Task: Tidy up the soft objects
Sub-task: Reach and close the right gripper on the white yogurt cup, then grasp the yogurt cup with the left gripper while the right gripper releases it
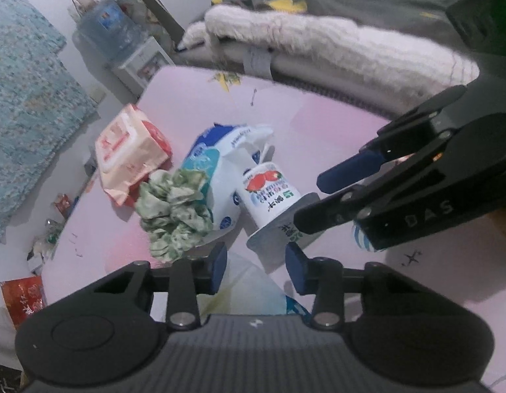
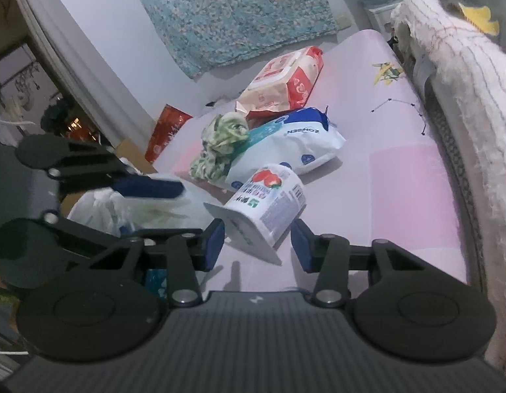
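On the pink sheet (image 2: 400, 177), going left to right in the right wrist view, a clear plastic bag (image 2: 122, 209) lies at the edge under the left gripper (image 2: 174, 190), whose jaws look narrow; whether they pinch the bag I cannot tell. Next sits a green crumpled cloth (image 2: 222, 145), touching a white-and-blue pack (image 2: 295, 147), with a red-and-cream pack (image 2: 285, 80) behind. A yogurt cup (image 2: 266, 204) lies tipped on its side between the pads of the right gripper (image 2: 257, 245), jaws narrow, pads not clearly pressing it. A fuzzy blanket (image 2: 456, 75) lines the right edge.
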Tool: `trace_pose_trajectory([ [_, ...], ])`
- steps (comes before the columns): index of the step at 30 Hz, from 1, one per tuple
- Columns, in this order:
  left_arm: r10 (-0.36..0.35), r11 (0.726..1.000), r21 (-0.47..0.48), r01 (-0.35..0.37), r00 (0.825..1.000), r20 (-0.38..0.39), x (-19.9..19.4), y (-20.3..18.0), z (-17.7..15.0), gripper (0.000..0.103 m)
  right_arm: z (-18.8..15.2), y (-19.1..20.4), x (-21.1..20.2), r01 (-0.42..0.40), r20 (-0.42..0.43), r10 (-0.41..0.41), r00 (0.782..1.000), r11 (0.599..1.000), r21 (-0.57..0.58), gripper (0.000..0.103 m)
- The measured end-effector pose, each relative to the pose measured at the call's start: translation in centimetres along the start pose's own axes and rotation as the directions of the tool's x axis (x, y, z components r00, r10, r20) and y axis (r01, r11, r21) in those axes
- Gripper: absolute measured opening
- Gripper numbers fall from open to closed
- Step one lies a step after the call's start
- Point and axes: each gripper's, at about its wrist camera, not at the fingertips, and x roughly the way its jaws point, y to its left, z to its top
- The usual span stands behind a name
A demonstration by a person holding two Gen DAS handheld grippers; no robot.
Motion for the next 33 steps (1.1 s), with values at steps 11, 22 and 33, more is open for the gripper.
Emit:
trace_pose_trajectory([
  [11, -0.072, 0.994, -0.092, 0.066, 0.996, -0.059, 1.1, 1.0, 1.0, 0.016, -0.5, -1.9, 1.2, -0.098, -0.006, 0.1, 0.995, 0.986, 0.137, 0.027],
  [22, -0.239, 0.949, -0.224, 0.223, 0.97, -0.046, -4.7, -0.2, -0.4, 0.019, -2.8, -0.5, -3.0, -0.118, -0.085, 0.156, 0.984, 0.931, 0.345, 0.026],
  [33, -0.421, 0.853, -0.333, 0.403, 0.907, 0.019, -11.2, -3.7, -5.7, 0.017, -9.7, 3.1, -11.5, -0.126, -0.108, 0.198, 0.974, 0.875, 0.468, 0.026],
])
